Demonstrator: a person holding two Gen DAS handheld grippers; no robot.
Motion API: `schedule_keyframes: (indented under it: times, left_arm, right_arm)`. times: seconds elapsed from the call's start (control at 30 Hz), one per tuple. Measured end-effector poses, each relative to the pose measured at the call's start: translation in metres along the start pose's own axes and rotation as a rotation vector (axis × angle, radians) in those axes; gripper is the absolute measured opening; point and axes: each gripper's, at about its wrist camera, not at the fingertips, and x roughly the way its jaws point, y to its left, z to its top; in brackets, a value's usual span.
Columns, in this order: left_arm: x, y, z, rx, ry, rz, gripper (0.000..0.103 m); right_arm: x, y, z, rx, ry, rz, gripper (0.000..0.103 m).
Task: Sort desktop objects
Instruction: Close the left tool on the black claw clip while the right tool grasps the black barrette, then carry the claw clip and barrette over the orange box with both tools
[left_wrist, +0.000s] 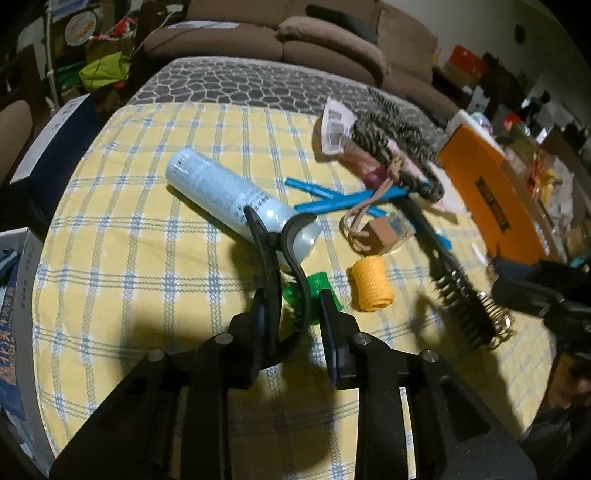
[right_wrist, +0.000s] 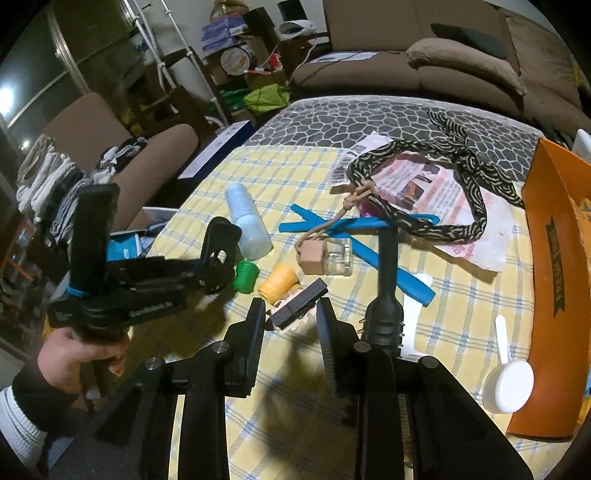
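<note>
Left hand-held gripper: fingers parted, a curved black clip-like object standing between them; whether the pads actually press it cannot be told. Seen from the right wrist, this gripper hangs over the bench's left side, gripped by the left hand.

Right hand-held gripper: fingers apart, nothing between the pads. A small dark block lies on the cloth just ahead of the tips.

Bench, under a yellow cloth with blue checks, carries the clutter; grey pebble-pattern surface shows at the far end.

Orange box along the right edge, open, with a white scoop at its near wall.

Printed paper sheet far right, a black-and-cream patterned band looped over it.

Pale blue bottle lying on its side, centre left, its near end behind the clip.

Black bristle brush lying right of centre, handle pointing away.

Blue strips crossed at mid-bench, just beyond the bottle's near end.

Small clear glass bottle with wooden cap, cord tied to it, beside the blue strips.

Yellow twine spool near centre, on its side.

Green twine spool just left of the yellow one, partly hidden by the left gripper's fingers.
</note>
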Motion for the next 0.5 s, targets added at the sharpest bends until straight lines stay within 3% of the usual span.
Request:
schedule_keyframes:
  times: [0.3,0.5]
  left_arm:
    - [-0.032,-0.005,0.007,-0.043,-0.109,-0.050,0.018]
    - [-0.043,-0.041,0.014,0.018,-0.145,-0.096,0.018]
  right_arm:
    - [-0.019,-0.013,0.002,0.016,-0.052,-0.010,0.028]
    - [-0.037,-0.028,0.003,0.028,-0.098,-0.056,0.028]
